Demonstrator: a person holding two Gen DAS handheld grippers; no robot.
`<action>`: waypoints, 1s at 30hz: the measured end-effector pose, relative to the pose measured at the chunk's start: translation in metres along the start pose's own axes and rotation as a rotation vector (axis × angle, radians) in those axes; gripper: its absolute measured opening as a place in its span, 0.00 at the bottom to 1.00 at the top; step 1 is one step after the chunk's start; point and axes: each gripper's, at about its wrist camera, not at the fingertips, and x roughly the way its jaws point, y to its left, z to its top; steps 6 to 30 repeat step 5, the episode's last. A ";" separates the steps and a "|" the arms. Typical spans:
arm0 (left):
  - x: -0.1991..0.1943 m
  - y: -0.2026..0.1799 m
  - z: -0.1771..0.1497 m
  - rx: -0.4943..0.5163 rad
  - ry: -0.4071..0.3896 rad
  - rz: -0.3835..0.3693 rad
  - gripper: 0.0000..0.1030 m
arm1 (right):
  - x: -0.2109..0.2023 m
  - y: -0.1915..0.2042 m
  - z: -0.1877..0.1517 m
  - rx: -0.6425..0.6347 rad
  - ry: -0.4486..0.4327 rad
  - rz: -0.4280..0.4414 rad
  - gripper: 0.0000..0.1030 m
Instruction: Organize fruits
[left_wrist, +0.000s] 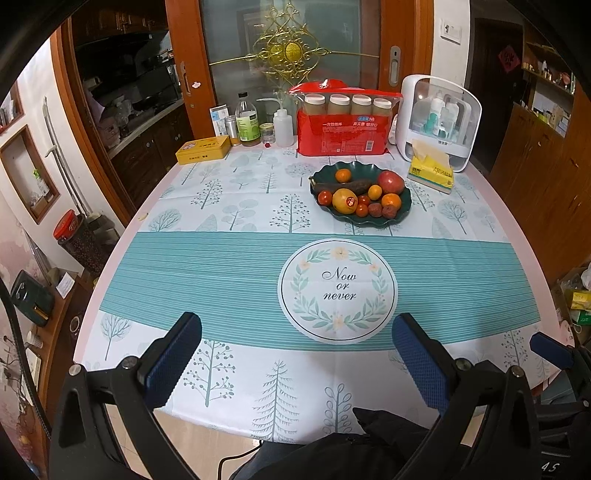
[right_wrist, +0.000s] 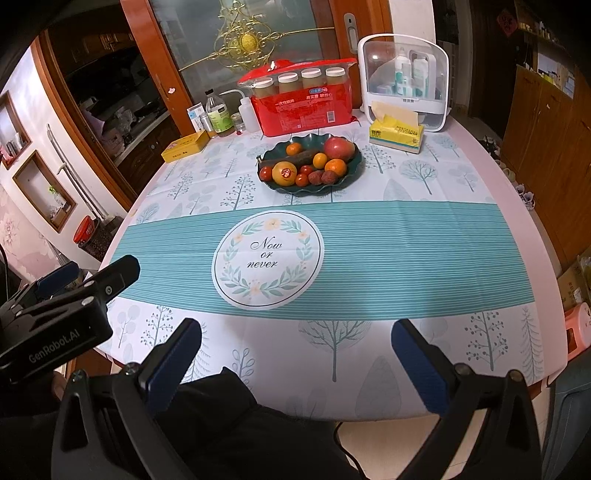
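Left gripper (left_wrist: 295, 354) and right gripper (right_wrist: 295, 358), jaws apart and empty, hover near the table edge, well short of the dark green fruit plate (right_wrist: 352, 162).

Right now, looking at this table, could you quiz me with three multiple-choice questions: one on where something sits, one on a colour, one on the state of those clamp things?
1. Where is the tissue box?
A. inside the fruit plate
B. right of the fruit plate, in front of the white organiser
C. on the floor

2. What colour is the fruit plate?
A. dark green
B. white
C. yellow

3. How do the two grippers stand?
A. both shut on fruit
B. one holds the plate
C. both open and empty

Answers:
1 B: the tissue box lies on the tablecloth beside the plate, before the white organiser.
2 A: its wavy rim is dark green.
3 C: the left gripper and right gripper have their fingers wide apart, only cloth between them.
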 end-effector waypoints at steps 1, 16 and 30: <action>0.000 -0.001 0.000 -0.001 0.000 0.000 0.99 | 0.000 0.000 0.000 0.000 0.000 0.000 1.00; 0.002 0.000 -0.001 0.002 0.002 0.001 0.99 | 0.002 -0.001 0.001 0.002 0.004 0.002 1.00; 0.002 0.000 -0.001 0.002 0.002 0.001 0.99 | 0.002 -0.001 0.001 0.002 0.004 0.002 1.00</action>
